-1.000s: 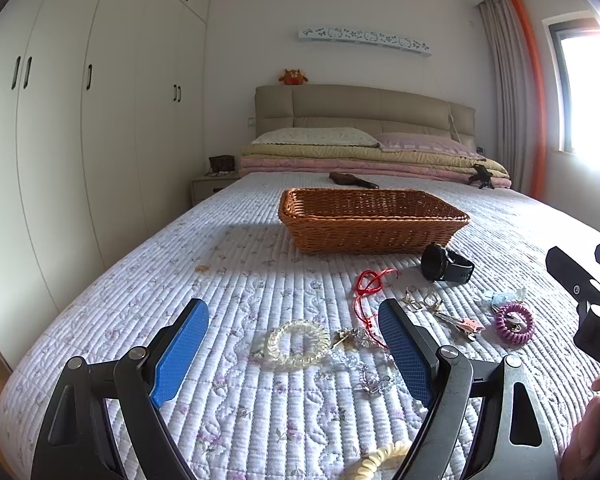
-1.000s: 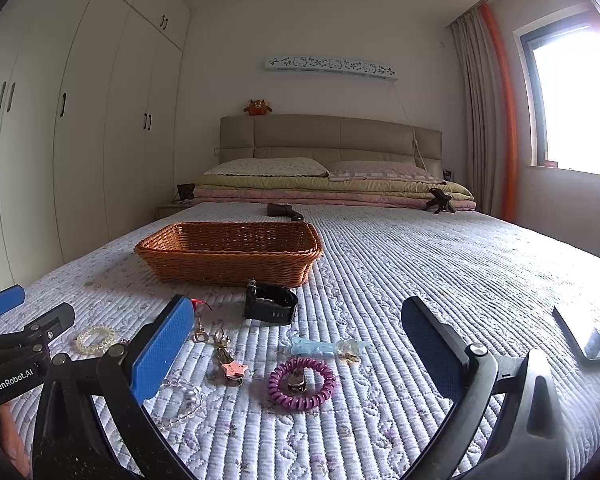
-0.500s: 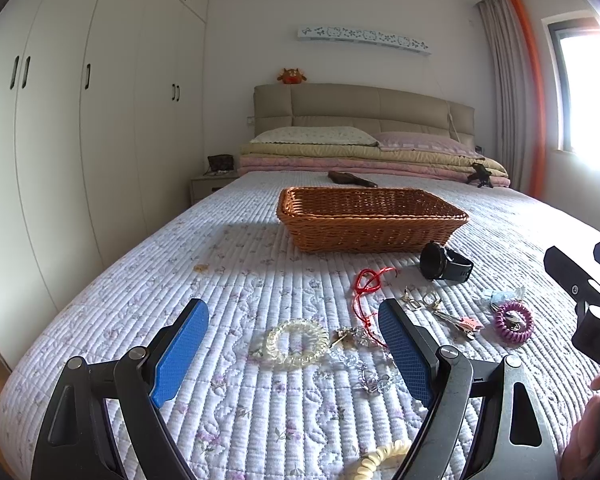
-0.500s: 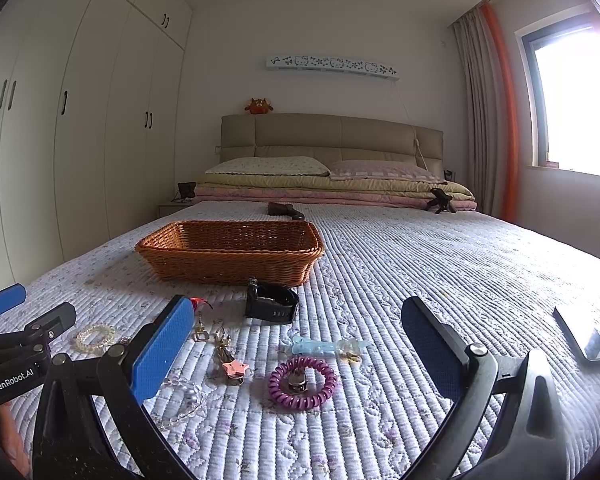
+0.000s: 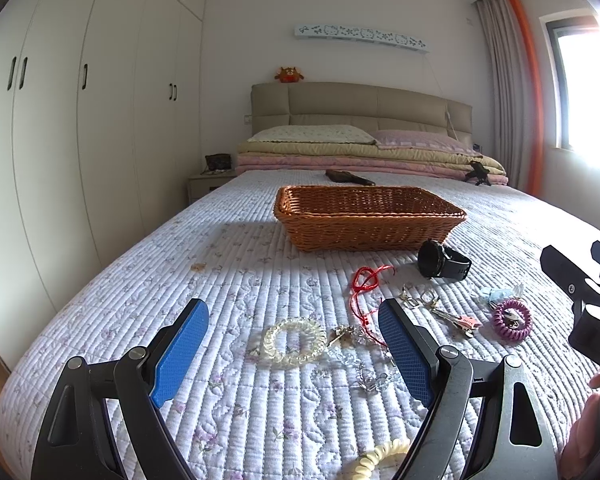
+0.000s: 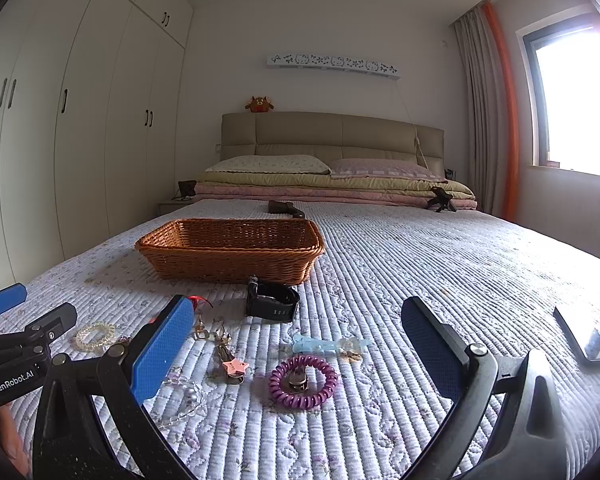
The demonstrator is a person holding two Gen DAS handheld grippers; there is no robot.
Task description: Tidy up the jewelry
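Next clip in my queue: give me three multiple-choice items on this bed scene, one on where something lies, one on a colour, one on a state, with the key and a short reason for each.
1. Where is the black wristwatch?
A. inside the basket
B. on the quilt in front of the brown woven wicker basket
C. on the pillows

2. What colour is the coiled spiral hair tie between the right gripper's fingers in the right wrist view?
A. purple
B. green
C. white

3. How do the left gripper and right gripper stand?
A. both shut on jewelry
B. one shut, one open
C. both open, holding nothing

Key: 1 B, the watch lies just before the basket's near wall. 2 A, the coil is plainly purple. 3 C, wide gaps show between the blue pads.
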